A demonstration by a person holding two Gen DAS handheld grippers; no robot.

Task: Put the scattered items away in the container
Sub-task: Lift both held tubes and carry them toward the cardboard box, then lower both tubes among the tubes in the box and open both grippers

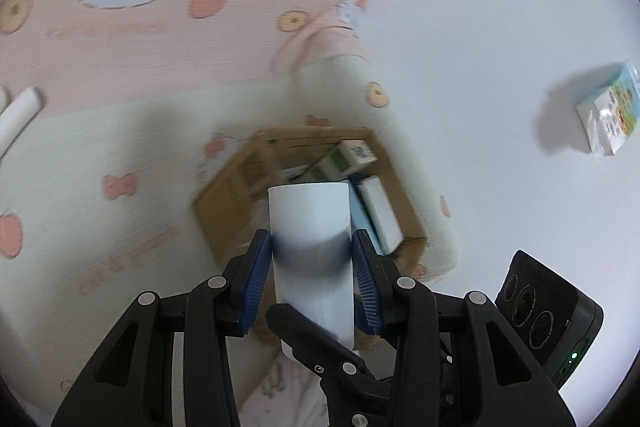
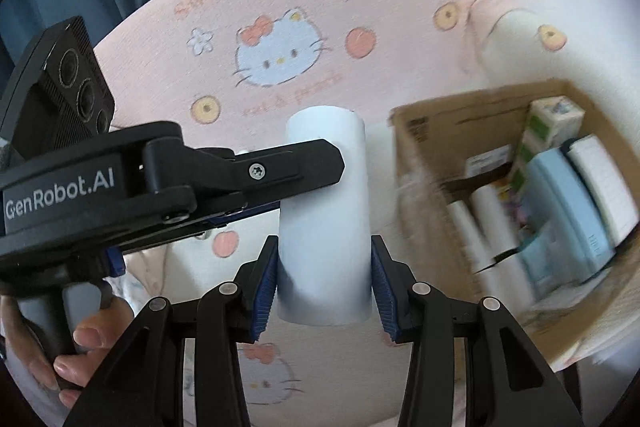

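Observation:
A white roll (image 1: pixel 310 239) is held by both grippers at once. My left gripper (image 1: pixel 311 267) is shut on it, above the open cardboard box (image 1: pixel 236 183). In the right wrist view my right gripper (image 2: pixel 323 279) is shut on the same white roll (image 2: pixel 324 211), with the left gripper (image 2: pixel 280 171) reaching in from the left and clamping the roll's upper part. The cardboard box (image 2: pixel 424 155) sits to the right, holding a green-white carton (image 2: pixel 548 127), a light blue pack (image 2: pixel 560 211), a white box (image 2: pixel 604 179) and white rolls (image 2: pixel 480 239).
A pink and cream cartoon-cat blanket (image 1: pixel 160 27) covers the surface under the box. A small colourful packet (image 1: pixel 610 111) lies on the white surface at the right. Another white roll (image 1: pixel 16 115) lies at the left edge. The person's hand (image 2: pixel 80 355) holds the left gripper's handle.

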